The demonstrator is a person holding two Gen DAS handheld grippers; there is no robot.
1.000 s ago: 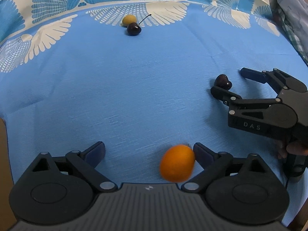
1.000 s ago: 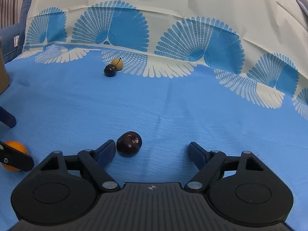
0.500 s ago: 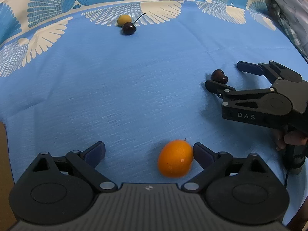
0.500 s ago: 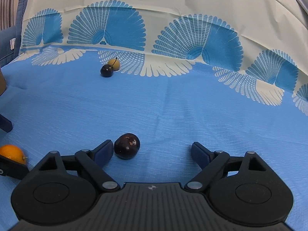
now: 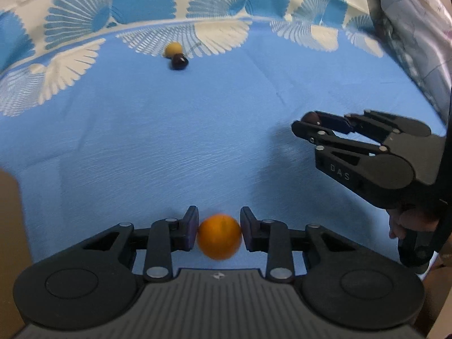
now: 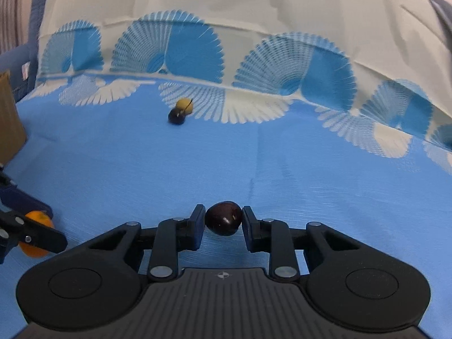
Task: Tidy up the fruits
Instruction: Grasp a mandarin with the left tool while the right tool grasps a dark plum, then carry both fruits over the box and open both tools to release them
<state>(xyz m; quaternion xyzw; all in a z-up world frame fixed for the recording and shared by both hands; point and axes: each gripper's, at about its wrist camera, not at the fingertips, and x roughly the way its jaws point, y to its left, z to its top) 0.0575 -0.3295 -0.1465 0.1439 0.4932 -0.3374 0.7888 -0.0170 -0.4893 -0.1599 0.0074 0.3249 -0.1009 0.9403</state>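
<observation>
My left gripper [image 5: 218, 227] is shut on a small orange fruit [image 5: 219, 236], held between both pads over the blue cloth. My right gripper [image 6: 223, 223] is shut on a dark cherry [image 6: 224, 221]. In the left wrist view the right gripper [image 5: 313, 124] is at the right, with the cherry [image 5: 310, 118] showing at its tips. In the right wrist view the orange fruit [image 6: 35, 247] shows at the far left behind the left gripper's fingers [image 6: 31, 236]. A yellow fruit [image 5: 173, 48] and a second dark cherry [image 5: 178, 61] with a stem lie touching at the back of the cloth.
A blue tablecloth [image 5: 169, 141] with a cream fan-patterned border covers the surface. A brown cardboard edge [image 6: 8, 118] stands at the left. Patterned fabric [image 5: 409, 28] hangs at the right. The yellow fruit [image 6: 184, 104] and cherry [image 6: 176, 116] also show in the right wrist view.
Both grippers have shut: the left on the orange fruit, the right on the dark cherry. Both fruits now sit centred between the pads.
</observation>
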